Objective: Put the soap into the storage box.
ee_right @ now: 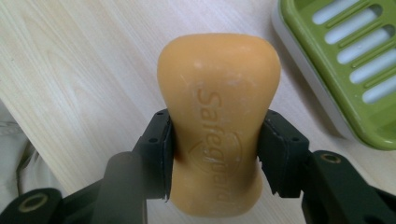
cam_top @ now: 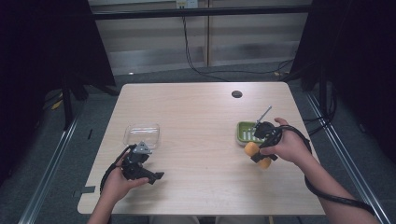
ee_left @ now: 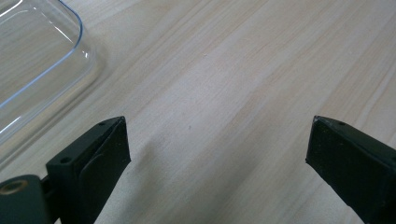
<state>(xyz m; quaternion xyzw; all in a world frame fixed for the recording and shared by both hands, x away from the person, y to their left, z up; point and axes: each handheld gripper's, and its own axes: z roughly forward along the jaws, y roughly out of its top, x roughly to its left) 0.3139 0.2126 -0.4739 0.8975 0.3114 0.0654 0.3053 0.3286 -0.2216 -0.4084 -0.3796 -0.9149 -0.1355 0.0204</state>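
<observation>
Right gripper point(ee_right: 215, 154) pinching orange soap bar point(ee_right: 218, 112) at waist for secure carry, beside green soap dish point(ee_right: 345, 70). Left gripper point(ee_left: 219, 140) spread, idle near clear glass tray point(ee_left: 42, 70).

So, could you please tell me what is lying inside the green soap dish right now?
The green soap dish shows just its bare slotted insert; the right gripper covers part of it in the high view. The orange soap bar is outside, held between the fingers.

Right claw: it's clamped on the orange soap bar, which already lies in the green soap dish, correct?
Not quite. The right claw is clamped on the orange soap bar, but the bar is not in the green soap dish; it is held beside it, over the wooden table. The right gripper view shows the dish's slotted tray bare.
</observation>
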